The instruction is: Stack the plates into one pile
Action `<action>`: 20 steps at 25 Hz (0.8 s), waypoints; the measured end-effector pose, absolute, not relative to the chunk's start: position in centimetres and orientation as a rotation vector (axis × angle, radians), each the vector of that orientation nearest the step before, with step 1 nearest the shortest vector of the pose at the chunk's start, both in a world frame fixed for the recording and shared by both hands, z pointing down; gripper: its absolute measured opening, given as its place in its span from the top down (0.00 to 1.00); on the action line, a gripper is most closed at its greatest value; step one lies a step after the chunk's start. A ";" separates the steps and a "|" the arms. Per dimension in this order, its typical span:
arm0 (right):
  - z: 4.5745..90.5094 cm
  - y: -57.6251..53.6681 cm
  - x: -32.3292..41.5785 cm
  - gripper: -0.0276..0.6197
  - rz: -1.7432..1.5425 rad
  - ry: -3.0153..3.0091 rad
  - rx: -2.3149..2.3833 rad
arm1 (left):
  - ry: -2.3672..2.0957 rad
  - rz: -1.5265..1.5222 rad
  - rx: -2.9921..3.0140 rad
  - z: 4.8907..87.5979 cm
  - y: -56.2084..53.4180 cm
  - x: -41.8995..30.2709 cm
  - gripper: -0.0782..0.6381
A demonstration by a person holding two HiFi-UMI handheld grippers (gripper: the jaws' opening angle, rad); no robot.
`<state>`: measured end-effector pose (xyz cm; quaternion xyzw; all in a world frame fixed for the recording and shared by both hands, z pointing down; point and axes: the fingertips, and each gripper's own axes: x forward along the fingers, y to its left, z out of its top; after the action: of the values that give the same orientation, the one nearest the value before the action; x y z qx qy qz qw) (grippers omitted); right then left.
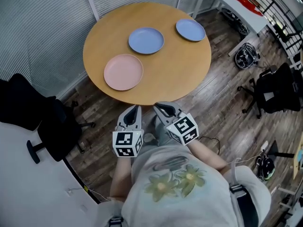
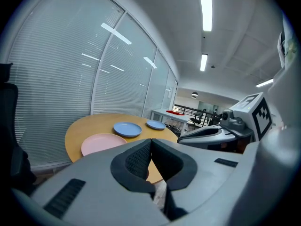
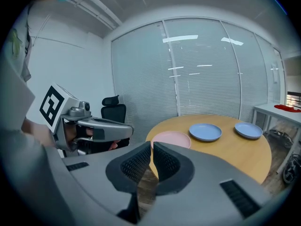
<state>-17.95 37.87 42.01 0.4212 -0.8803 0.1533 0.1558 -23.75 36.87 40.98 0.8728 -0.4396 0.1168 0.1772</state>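
Observation:
Three plates lie apart on the round wooden table (image 1: 180, 74): a pink plate (image 1: 123, 72) at the near left, a blue plate (image 1: 146, 40) behind it, and a second blue plate (image 1: 190, 30) at the far right. All three also show in the left gripper view, the pink plate (image 2: 101, 143), the blue plate (image 2: 127, 129) and the far blue plate (image 2: 155, 125). My left gripper (image 1: 135, 109) and right gripper (image 1: 160, 109) hang side by side just short of the table's near edge, both shut and empty. The right gripper view shows the pink plate (image 3: 171, 138) nearest.
A black office chair (image 1: 52, 126) stands on the floor at my left, another chair (image 1: 274, 91) and a bag (image 1: 246, 56) at the right. Glass walls with blinds curve behind the table. A white desk (image 1: 236, 4) stands at the far right.

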 end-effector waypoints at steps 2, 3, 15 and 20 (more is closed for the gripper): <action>42.0 37.2 -18.0 0.89 0.430 -2.518 1.205 | -1.252 0.330 2.457 41.2 36.1 -24.2 0.87; 42.1 36.8 -18.1 0.89 0.427 -2.516 1.202 | -1.257 0.327 2.452 41.2 35.7 -24.4 0.87; 43.6 30.2 -18.8 0.89 0.447 -2.516 1.137 | -1.294 0.351 2.409 42.9 29.7 -25.6 0.87; 43.7 26.4 -18.1 0.89 0.444 -2.518 1.099 | -1.322 0.346 2.384 42.7 26.0 -25.2 0.86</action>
<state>-18.09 26.35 43.70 0.3885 -0.8902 0.1570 0.1785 -25.24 26.04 42.69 0.8509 -0.4717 0.1235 0.1955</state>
